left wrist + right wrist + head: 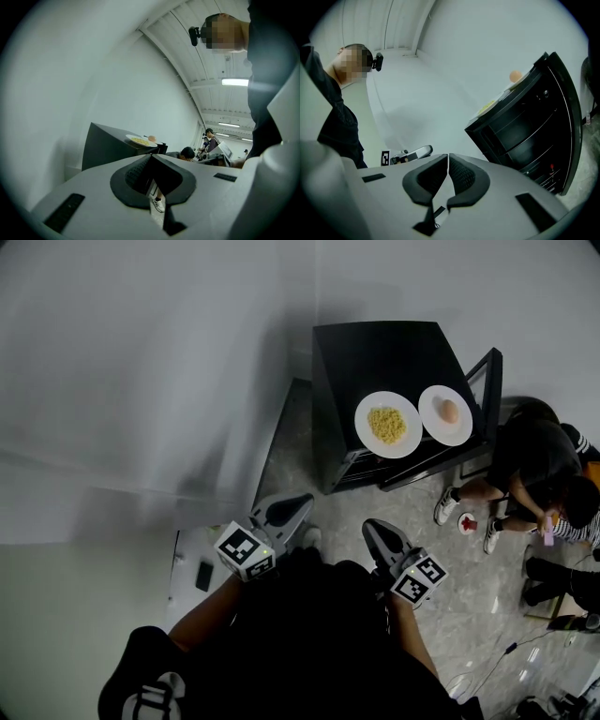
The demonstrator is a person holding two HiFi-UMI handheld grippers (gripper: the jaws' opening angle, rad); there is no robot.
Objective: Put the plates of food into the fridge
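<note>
Plates of food are parked on top of the fridge (375,351), the yellow-food plate (387,425) beside the egg plate (445,414), with the fridge door (488,381) set open for loading. The left gripper (298,504) and right gripper (373,527) are held pressed together and empty, well apart from them, nothing picked yet.

wall (141,352): plain white | floor (469,615): grey marbled tile | ceiling light (236,82): lit strip

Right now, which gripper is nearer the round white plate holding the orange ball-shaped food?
Right. In the head view the right gripper is below that round white plate and slightly to its left; the left gripper is also below it but much farther left.
</note>
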